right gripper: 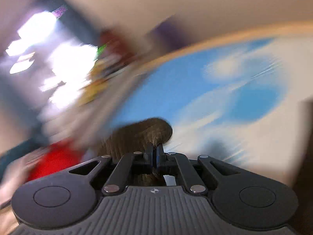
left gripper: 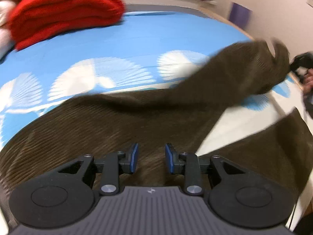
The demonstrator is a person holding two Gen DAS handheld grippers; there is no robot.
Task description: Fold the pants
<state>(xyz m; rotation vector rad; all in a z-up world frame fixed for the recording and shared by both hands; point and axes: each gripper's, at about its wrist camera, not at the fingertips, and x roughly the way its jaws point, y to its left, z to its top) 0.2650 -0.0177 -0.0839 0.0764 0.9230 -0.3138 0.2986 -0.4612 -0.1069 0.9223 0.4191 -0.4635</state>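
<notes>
Brown corduroy pants (left gripper: 117,121) lie spread on a blue bed sheet with white shell prints (left gripper: 137,39). My left gripper (left gripper: 152,155) hovers over the wide part of the pants, its blue pads apart with nothing pinched between them. One leg is lifted off the sheet toward the right, where my right gripper (left gripper: 293,64) holds its end. In the right wrist view, which is badly blurred, my right gripper (right gripper: 156,150) is shut on a bunch of the brown fabric (right gripper: 137,135). The other leg (left gripper: 273,143) lies flat at the lower right.
A folded red blanket (left gripper: 64,9) sits at the far left of the bed, also seen as a red blur (right gripper: 56,160). The bed's wooden edge (left gripper: 225,17) curves along the far right by the wall. A hand (left gripper: 309,82) holds the right gripper.
</notes>
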